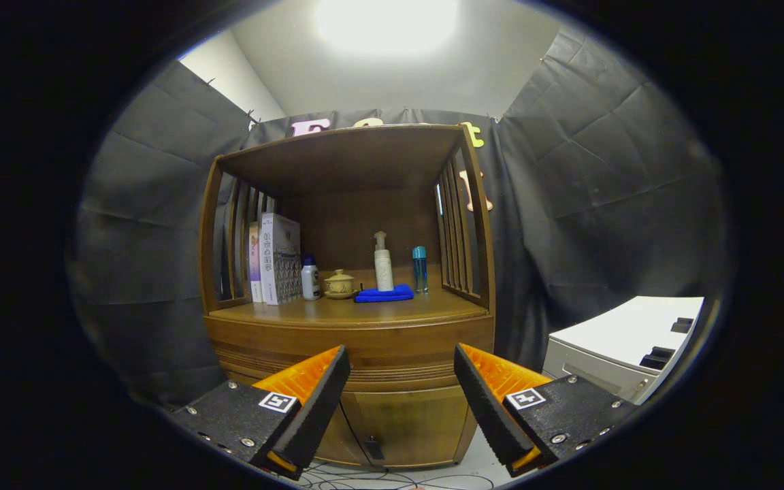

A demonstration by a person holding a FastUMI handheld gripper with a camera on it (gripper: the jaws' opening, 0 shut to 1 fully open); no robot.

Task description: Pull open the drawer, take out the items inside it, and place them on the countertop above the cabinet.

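Ahead of the fingers: the wooden cabinet (348,327) is standing against the cloth wall, well apart from the gripper (402,361).
Drawer: the drawer (351,350) is sitting closed under the countertop (337,311), showing between the fingertips.
Gripper: fingers are spreading wide, holding nothing.
Open room: the countertop's front strip is lying bare; books (276,258), bottles, a lidded cup (339,283) and a blue cloth (384,294) are crowding the back.
Right side: a white unit (627,347) is standing near the cabinet.

Three bottles (384,262), two books (280,258)
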